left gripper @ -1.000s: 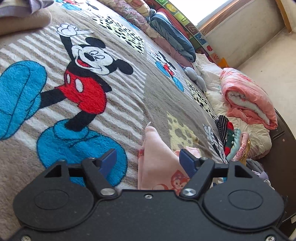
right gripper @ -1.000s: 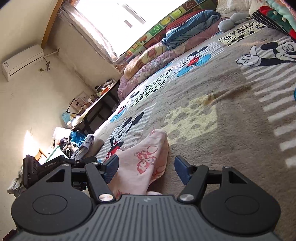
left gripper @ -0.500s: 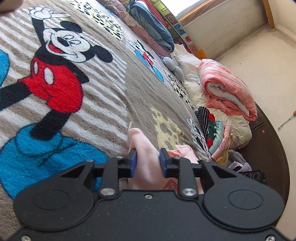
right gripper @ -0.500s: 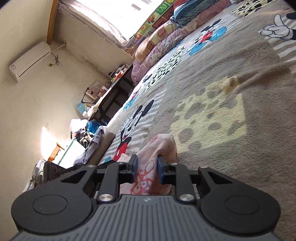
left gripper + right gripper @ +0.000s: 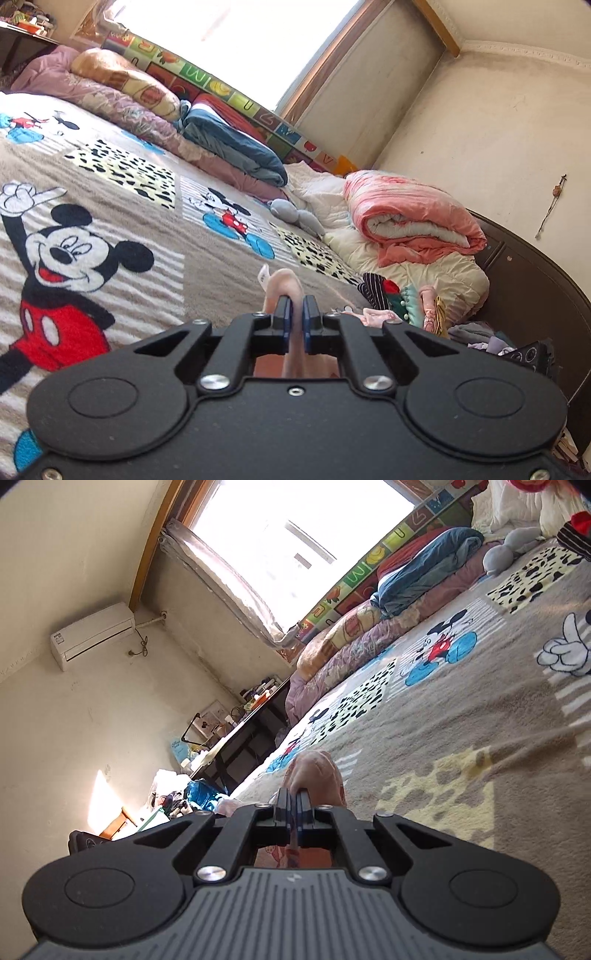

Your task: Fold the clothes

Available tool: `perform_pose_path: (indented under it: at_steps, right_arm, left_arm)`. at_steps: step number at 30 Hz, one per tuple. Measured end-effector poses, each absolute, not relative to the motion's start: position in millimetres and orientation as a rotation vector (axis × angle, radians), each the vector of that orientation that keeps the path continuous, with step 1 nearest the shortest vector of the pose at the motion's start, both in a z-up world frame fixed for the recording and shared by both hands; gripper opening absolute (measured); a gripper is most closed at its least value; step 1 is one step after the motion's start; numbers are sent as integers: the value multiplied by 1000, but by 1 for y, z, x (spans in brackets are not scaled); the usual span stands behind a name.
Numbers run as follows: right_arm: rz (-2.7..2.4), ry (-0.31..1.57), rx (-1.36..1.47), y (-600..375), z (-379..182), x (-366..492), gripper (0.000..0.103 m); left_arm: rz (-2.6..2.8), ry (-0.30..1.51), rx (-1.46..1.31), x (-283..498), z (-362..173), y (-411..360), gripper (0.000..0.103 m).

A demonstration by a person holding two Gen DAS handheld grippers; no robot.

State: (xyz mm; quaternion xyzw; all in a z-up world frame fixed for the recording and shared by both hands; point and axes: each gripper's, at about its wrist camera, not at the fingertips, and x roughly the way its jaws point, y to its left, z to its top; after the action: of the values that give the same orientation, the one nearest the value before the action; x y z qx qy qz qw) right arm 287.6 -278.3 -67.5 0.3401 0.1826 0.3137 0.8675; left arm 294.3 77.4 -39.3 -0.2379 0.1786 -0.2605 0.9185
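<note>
A pale pink garment (image 5: pixel 282 284) with a small white label sticks up between the blue pads of my left gripper (image 5: pixel 295 308), which is shut on a pinched fold of it above the bed. In the right wrist view, another bunched corner of the same pink garment (image 5: pixel 317 771) pokes out past my right gripper (image 5: pixel 294 797), which is shut tight on the cloth. The rest of the garment hangs below both grippers, hidden by their black bodies. Beneath lies a grey cartoon-mouse blanket (image 5: pixel 155 240).
A rolled pink quilt (image 5: pixel 410 225) and a pile of small clothes (image 5: pixel 402 299) sit at the bed's right side by a dark headboard (image 5: pixel 535 280). Folded bedding (image 5: pixel 229 147) lines the window wall. A dark table (image 5: pixel 243 738) and floor clutter stand beyond the bed's left edge.
Both grippers went from open around the pink garment to shut on it. Both then rose and tilted up, so the window and walls came into view.
</note>
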Motion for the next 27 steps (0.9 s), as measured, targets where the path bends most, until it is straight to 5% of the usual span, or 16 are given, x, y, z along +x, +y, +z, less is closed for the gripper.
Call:
perform_pose_path:
  at_steps: [7, 8, 9, 11, 14, 15, 22, 27]
  right_arm:
    - [585, 396, 716, -289, -77, 301, 5]
    - [577, 440, 720, -289, -83, 307, 5]
    - [563, 485, 730, -288, -90, 313, 9]
    - [534, 573, 785, -289, -111, 321, 12]
    - [491, 622, 834, -291, -129, 324, 51]
    - [494, 620, 837, -290, -130, 325, 53]
    - [545, 648, 697, -269, -122, 336, 53]
    - [567, 682, 640, -258, -122, 344, 37]
  left_arm:
    - [-522, 472, -490, 315, -49, 72, 3]
    - [-530, 512, -505, 318, -54, 72, 12]
    - [-536, 551, -519, 321, -58, 72, 34]
    - [-488, 602, -510, 324, -66, 72, 53]
    - [-479, 670, -525, 330, -76, 75, 53]
    - [-490, 680, -518, 331, -76, 74, 53]
    - [-568, 766, -352, 345, -74, 47, 51]
    - [-520, 853, -235, 359, -93, 31, 18]
